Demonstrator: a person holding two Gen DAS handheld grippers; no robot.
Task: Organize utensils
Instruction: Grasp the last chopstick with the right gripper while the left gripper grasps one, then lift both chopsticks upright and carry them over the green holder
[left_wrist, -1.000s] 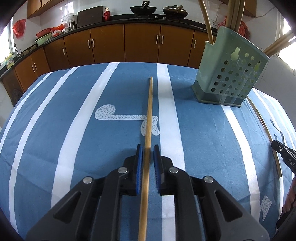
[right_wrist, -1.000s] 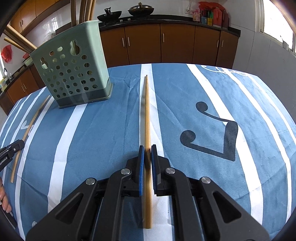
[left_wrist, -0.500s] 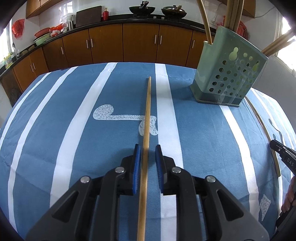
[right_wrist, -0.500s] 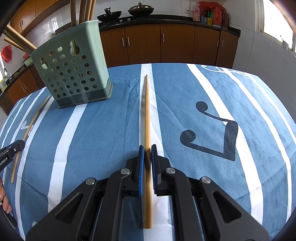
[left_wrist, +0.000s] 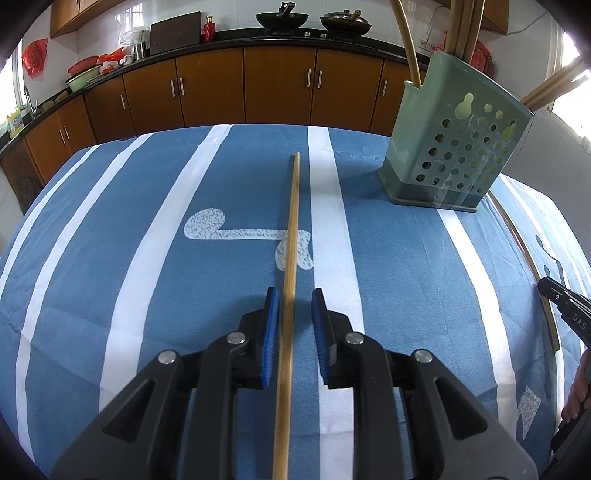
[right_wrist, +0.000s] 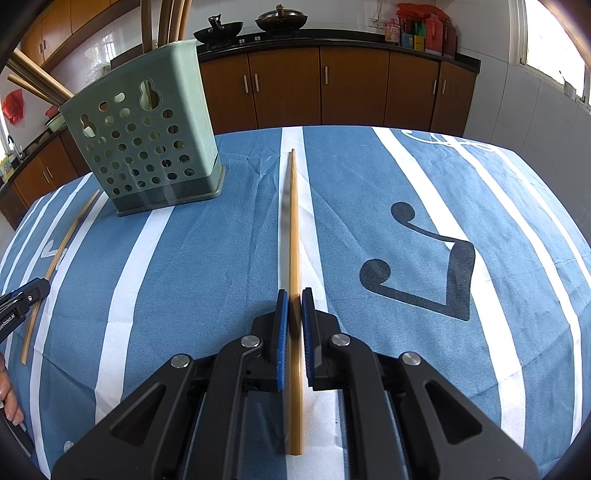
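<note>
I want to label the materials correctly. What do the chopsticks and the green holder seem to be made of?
Chopsticks: probably bamboo or wood, tan and matt, with fine lengthwise lines. Green holder: most likely moulded plastic, smooth with a slight sheen and punched round holes.

This is a home kitchen. Behind the counter draped in a blue-and-white striped cloth runs a row of brown wooden cabinets under a dark worktop. On that worktop sit two black woks, a red bottle and bowls, with white wall tiles above.
</note>
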